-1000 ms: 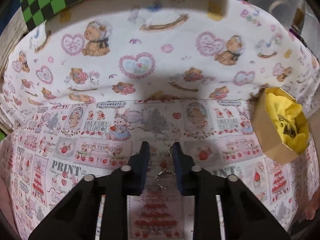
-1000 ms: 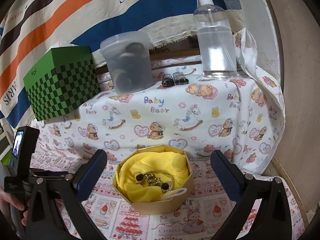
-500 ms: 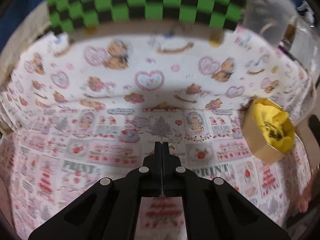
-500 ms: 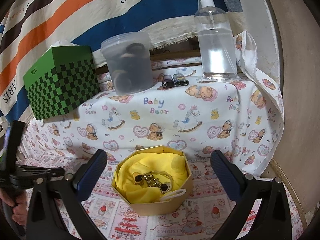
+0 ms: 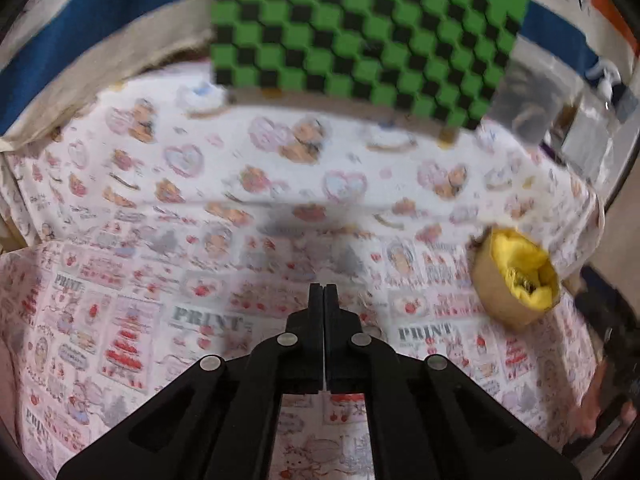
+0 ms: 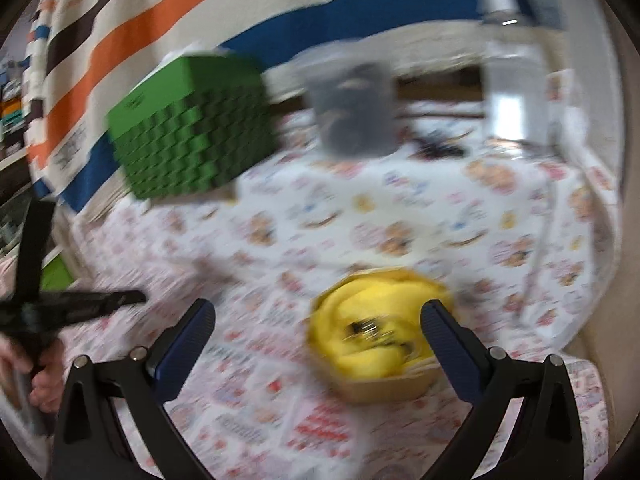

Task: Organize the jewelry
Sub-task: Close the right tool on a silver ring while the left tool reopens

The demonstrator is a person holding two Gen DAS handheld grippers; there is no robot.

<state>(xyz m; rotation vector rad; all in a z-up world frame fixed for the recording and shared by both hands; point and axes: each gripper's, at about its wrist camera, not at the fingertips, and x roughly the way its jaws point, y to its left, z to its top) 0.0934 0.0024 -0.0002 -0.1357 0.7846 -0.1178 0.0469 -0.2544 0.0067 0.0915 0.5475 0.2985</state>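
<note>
My left gripper [image 5: 323, 292] is shut and lifted above the printed cloth; the small chain piece it closed on is hidden between the pads, so I cannot see it. It also shows as a dark bar at the left of the right wrist view [image 6: 120, 299]. The octagonal cardboard box [image 5: 505, 302] with yellow lining stands to its right and holds several dark and gold jewelry pieces [image 6: 374, 330]. My right gripper [image 6: 316, 330] is wide open and empty, its fingers [image 6: 188, 340] on either side of the box [image 6: 384, 388] in view. Both views are blurred.
A green checkered box [image 5: 360, 36] [image 6: 196, 136], a clear plastic tub [image 6: 354, 112] and a pump bottle [image 6: 516, 92] stand on the raised shelf behind. Small dark items [image 6: 438, 144] lie beside the tub. A wall [image 6: 628, 240] closes the right side.
My left gripper closed on the chain piece on the cloth and rose, tilting up. My right gripper swung left and drew back, still open.
</note>
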